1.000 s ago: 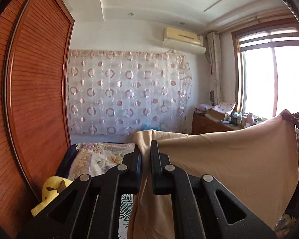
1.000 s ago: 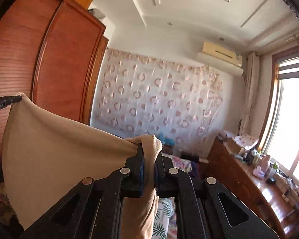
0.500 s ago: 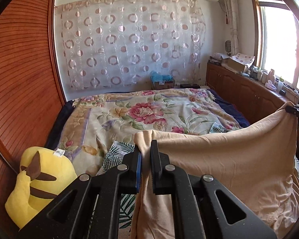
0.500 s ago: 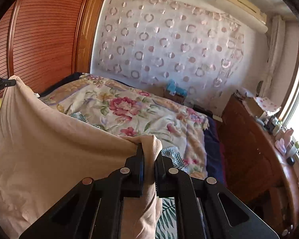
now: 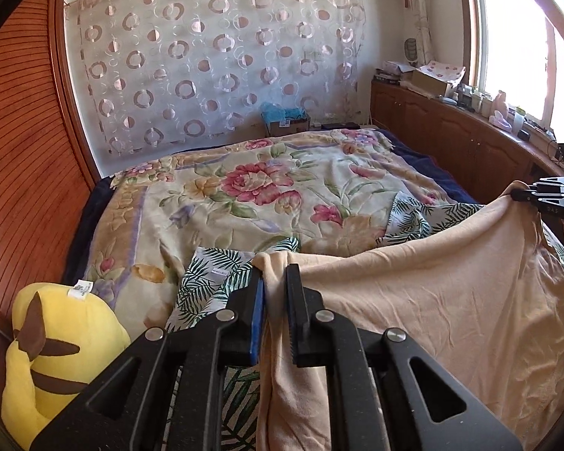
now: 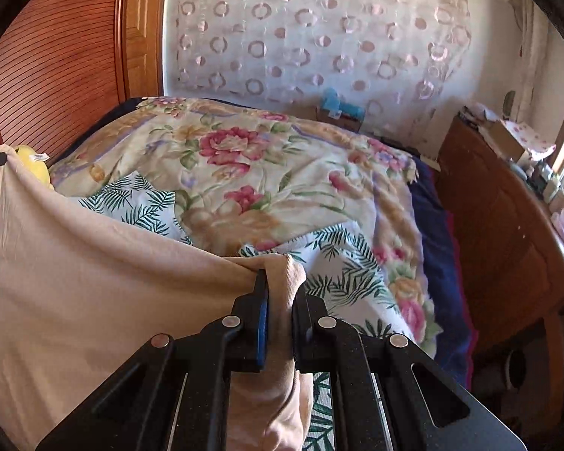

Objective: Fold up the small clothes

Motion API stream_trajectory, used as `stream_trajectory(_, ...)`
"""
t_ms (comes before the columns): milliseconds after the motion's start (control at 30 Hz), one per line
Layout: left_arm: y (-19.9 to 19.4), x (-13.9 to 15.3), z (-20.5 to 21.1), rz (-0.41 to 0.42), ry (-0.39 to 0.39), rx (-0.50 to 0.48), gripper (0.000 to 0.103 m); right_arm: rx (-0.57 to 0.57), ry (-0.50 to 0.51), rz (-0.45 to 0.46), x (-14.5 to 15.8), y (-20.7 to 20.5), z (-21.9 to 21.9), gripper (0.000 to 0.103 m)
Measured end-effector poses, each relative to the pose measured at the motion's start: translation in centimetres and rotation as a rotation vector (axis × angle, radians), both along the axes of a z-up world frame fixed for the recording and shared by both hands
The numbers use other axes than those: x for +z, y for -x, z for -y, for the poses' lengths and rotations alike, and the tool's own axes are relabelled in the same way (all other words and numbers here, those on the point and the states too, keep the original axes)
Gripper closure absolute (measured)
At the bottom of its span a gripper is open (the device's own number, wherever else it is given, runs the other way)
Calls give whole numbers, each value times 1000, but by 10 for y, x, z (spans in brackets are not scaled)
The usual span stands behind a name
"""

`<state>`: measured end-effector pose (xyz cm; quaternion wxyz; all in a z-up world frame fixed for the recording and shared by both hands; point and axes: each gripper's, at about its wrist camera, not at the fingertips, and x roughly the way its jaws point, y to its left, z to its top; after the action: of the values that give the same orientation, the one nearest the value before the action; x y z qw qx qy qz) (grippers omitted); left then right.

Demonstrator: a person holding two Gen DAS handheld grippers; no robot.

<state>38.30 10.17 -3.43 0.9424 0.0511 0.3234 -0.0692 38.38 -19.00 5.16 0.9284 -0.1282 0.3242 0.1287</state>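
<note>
Garment: the beige cloth (image 5: 451,300) hangs stretched between both grippers, lower right of the left wrist view, over the floral bed (image 5: 244,195).
Left gripper (image 5: 274,274): jaws opening, corner between them.
Right gripper (image 6: 280,285): opening too, fabric bunched inside.
Tip: lower both corners level, release together, smooth flat.

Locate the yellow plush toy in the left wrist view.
The yellow plush toy sits at the lower left, between the wooden wardrobe and the floral bedspread.
</note>
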Motion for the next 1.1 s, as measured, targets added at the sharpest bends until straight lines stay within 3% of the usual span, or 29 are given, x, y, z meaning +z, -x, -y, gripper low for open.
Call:
stream_trajectory(33, 2, 2, -1, 4, -4, 0, 85, -8, -6, -3, 2, 1, 1, 85)
stream_trajectory(133, 14, 7, -3, 5, 6, -14, 62, -43, -10, 2, 3, 5, 4, 72)
stream_trajectory(233, 28, 11, -4, -21, 18, -35, 58, -71, -22, -5, 8, 16, 12, 68)
stream_trajectory(367, 55, 9, -6, -34, 53, -41, 21, -87, -98, 4, 17, 50, 26, 58)
stream_trajectory(500, 83, 0, -7, -79, 79, -37, 21, -84, -145, -2, 14, 98, 35, 50)
stream_trajectory(800, 129, -33, 3, -172, 89, -37, 21, -44, -165, -84, 7, 194, 45, 50)
stream_trajectory(1100, 136, -63, 12, -236, 55, -37, 21, -42, -177, -197, -10, 216, 47, 50)
